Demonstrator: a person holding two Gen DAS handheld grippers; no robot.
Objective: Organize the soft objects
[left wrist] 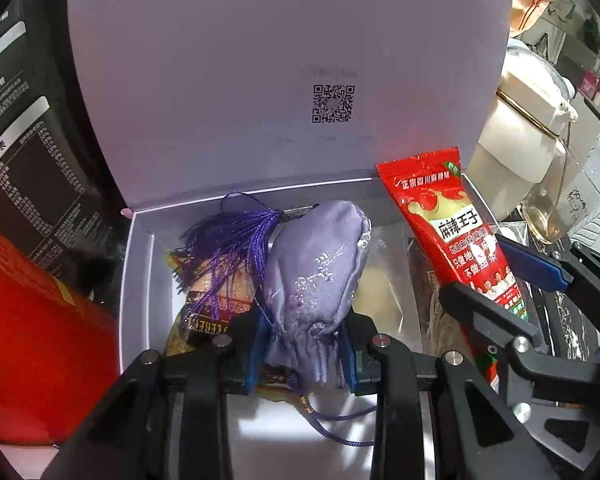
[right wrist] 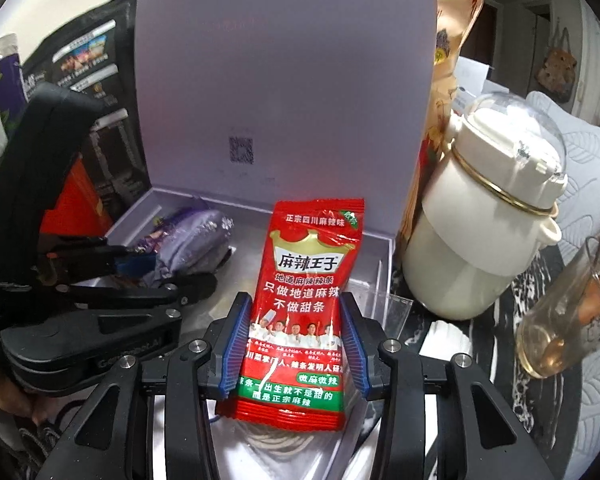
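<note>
Two grippers hold soft items over an open lavender box.

The box (left wrist: pixel 140 264) has its lid upright at the back, a white jug (right wrist: pixel 476 248) beside its right wall. The left gripper (left wrist: pixel 306 354) pinches a purple pouch (left wrist: pixel 320 268) above snacks inside. The right gripper (right wrist: pixel 296 344) pinches a red packet (right wrist: pixel 308 280) upright over the front edge.

One lavender gift box (left wrist: pixel 140 264) stood open, holding one purple satin sachet (left wrist: pixel 320 264) and one gold snack packet (left wrist: pixel 204 312). One red spicy-strip packet (right wrist: pixel 306 280), one cream lidded jar (right wrist: pixel 480 240), one glass cup (right wrist: pixel 560 320) and two hand-held grippers were counted.
</note>
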